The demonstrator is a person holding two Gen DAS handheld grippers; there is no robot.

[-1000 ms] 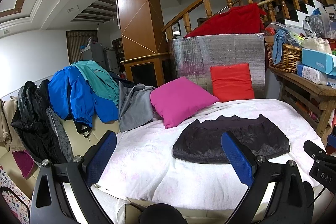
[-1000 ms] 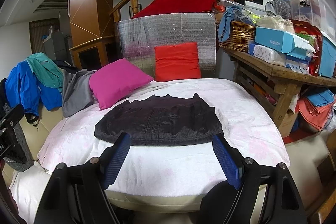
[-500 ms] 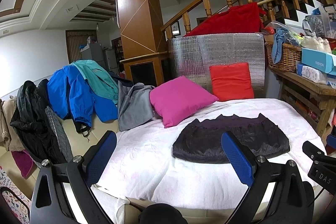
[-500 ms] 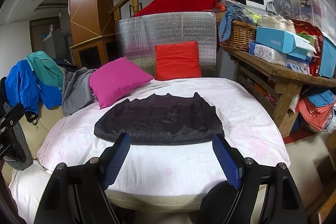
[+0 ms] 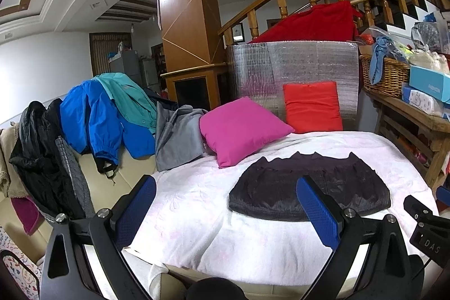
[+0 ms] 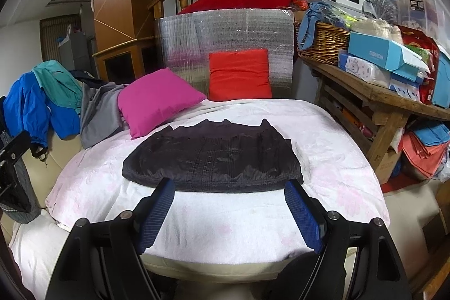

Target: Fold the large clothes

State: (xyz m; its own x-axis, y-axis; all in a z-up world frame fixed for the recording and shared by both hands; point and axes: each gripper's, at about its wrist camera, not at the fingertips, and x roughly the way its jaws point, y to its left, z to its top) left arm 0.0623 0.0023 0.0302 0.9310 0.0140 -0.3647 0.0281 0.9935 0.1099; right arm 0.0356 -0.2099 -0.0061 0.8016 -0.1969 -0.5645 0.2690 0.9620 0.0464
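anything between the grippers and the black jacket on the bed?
Nothing visible. Between the left gripper, the right gripper and the folded black jacket lies only bare white blanket. The pink cushion and red cushion sit behind the jacket, clear of the approach. Both sets of jaws stand open and empty.

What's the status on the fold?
Left gripper and right gripper both open, empty, short of the bed. Dark jacket lies folded flat on the white blanket. Pink pillow just behind it, not touching.
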